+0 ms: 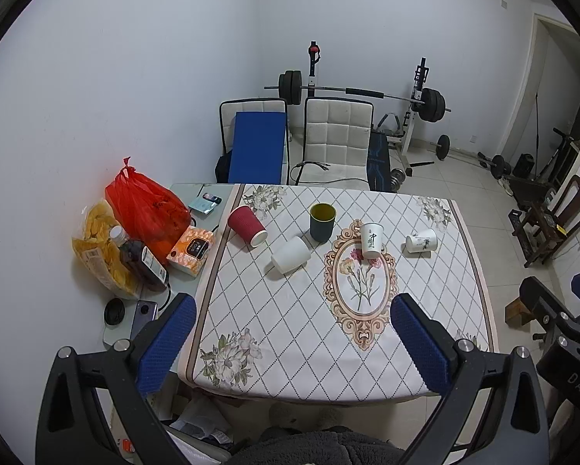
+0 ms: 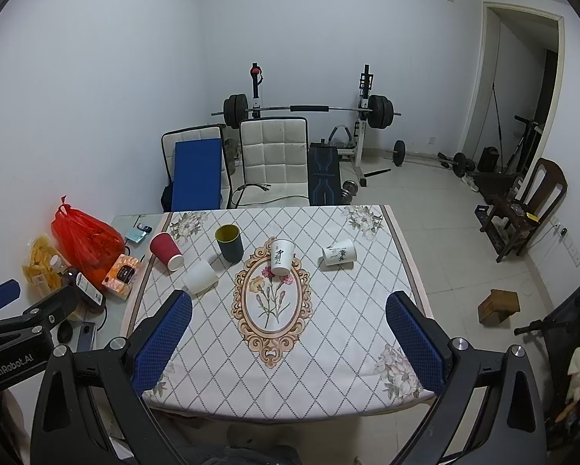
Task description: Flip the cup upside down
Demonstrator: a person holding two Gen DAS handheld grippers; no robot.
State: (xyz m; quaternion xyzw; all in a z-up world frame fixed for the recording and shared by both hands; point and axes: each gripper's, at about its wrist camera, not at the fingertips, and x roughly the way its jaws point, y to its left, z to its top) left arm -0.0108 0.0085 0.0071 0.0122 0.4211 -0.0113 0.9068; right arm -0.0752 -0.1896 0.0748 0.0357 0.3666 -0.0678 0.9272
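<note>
Several cups are on the patterned tablecloth [image 1: 290, 329]. A red ribbed cup [image 1: 246, 226] [image 2: 166, 251] lies on its side. A plain white cup [image 1: 290, 255] [image 2: 200, 277] lies on its side. A dark cup with a yellow inside [image 1: 322, 221] [image 2: 229, 242] stands upright. A white printed cup [image 1: 371, 240] [image 2: 281, 256] stands upright, slightly tilted. Another white printed cup [image 1: 421, 241] [image 2: 339, 254] lies on its side. My left gripper [image 1: 293, 329] is open and empty above the table's near part. My right gripper [image 2: 290, 329] is open and empty, also near the front edge.
Left of the cloth lie a red plastic bag [image 1: 146, 209], a snack bag [image 1: 100, 252], a bottle [image 1: 142, 263], an orange tissue pack [image 1: 191, 250] and a phone [image 1: 144, 316]. Two white chairs [image 1: 338, 135] and a barbell rack [image 1: 417, 104] stand behind. A wooden chair [image 2: 530, 209] is at right.
</note>
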